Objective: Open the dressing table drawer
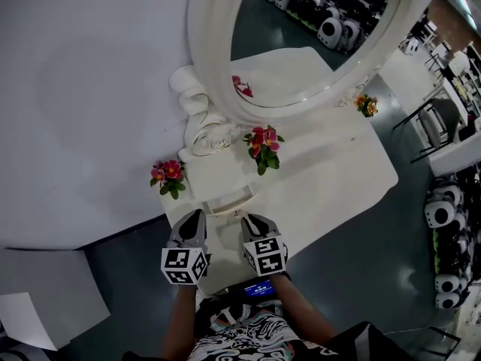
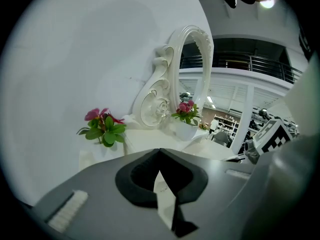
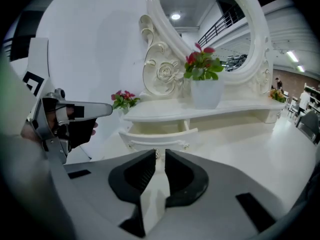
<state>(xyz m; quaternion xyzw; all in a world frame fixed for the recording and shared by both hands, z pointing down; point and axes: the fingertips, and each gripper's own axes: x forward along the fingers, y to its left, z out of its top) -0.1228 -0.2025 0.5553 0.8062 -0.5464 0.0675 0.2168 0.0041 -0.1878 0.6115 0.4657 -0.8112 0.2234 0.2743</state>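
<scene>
The white dressing table (image 1: 353, 179) carries a big oval mirror (image 1: 301, 43). Its small drawer (image 1: 225, 201) stands pulled out, and in the right gripper view the drawer (image 3: 160, 131) shows its hollow inside and curved front. My right gripper (image 3: 160, 156) points at the drawer front with its jaws a narrow gap apart. The small drawer knob (image 3: 156, 154) shows at the far end of that gap, with no pad plainly pressing on it. My left gripper (image 2: 159, 153) is shut on nothing and aims at the table's left end. Both grippers (image 1: 192, 228) (image 1: 254, 228) hover side by side before the drawer.
Potted pink flowers stand at the table's left end (image 1: 168, 176), by the mirror's foot (image 1: 263, 146) and at the far end (image 1: 367, 105). The white wall (image 1: 83, 89) runs along the left. Chairs (image 1: 440, 122) and white robots (image 1: 445, 216) stand on the right.
</scene>
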